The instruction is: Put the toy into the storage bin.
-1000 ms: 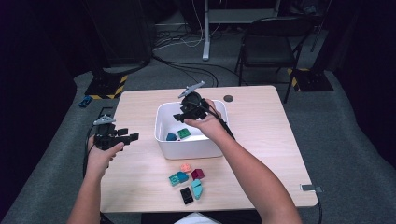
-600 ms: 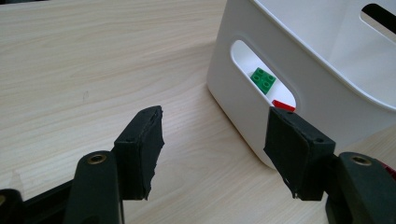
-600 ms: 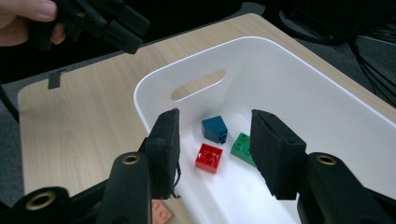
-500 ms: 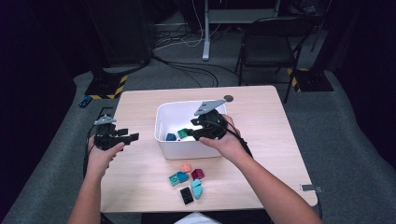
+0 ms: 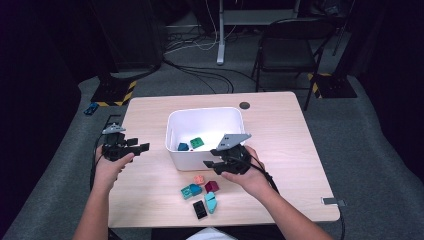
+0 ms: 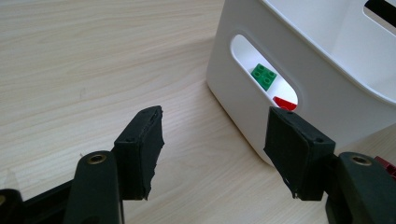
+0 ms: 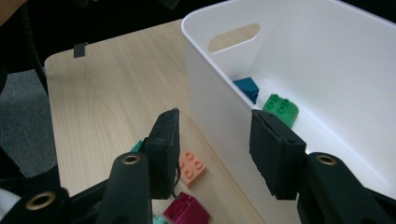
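Note:
A white bin (image 5: 172,131) stands mid-table with a blue brick (image 5: 183,147) and a green brick (image 5: 197,143) inside. My right gripper (image 5: 212,160) hovers over the bin's near wall, open and empty. In the right gripper view the jaws frame that wall (image 7: 219,116), with the blue brick (image 7: 246,87) and green brick (image 7: 281,108) beyond. My left gripper (image 5: 142,146) rests left of the bin, open with nothing between its jaws. In the left gripper view, the bin's handle slot shows the green brick (image 6: 264,77) and a red piece (image 6: 284,103).
Loose bricks lie on the table in front of the bin: a salmon one (image 5: 199,179), a teal one (image 5: 191,191), a magenta one (image 5: 211,186), a black one (image 5: 200,209) and a pale cyan one (image 5: 211,202). A chair (image 5: 287,55) stands beyond the table.
My right gripper has come back from above the bin's inside to its near wall, toward the person and a little lower. The left gripper has stayed put.

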Tool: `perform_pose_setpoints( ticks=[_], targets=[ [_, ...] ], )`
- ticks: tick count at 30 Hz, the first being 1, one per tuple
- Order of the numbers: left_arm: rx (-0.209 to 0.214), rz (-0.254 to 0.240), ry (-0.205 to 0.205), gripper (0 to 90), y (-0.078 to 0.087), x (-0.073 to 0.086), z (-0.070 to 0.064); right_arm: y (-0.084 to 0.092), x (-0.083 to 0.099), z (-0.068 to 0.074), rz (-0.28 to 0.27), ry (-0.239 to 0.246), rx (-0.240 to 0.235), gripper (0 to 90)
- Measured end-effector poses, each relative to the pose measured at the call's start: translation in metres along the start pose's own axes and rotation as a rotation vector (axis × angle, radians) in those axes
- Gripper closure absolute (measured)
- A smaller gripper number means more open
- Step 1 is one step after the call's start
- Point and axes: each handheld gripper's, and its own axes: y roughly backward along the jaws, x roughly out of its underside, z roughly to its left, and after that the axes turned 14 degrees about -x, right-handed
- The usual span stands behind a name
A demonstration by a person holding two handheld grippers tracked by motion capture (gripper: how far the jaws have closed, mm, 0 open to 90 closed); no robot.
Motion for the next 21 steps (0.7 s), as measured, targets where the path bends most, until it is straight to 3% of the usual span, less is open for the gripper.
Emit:
perform_pose_setpoints(
  ticks=[12,21],
  targets=[
    [-0.006,0.002,0.004,36.6,-0.001,0.002,0.001,-0.023,0.050,0.003,0.044,-0.066,0.011,51.7],
    [-0.010,0.006,0.006,36.6,0.000,0.002,0.003,-0.041,0.072,0.000,0.057,-0.108,0.001,51.1]
  ],
)
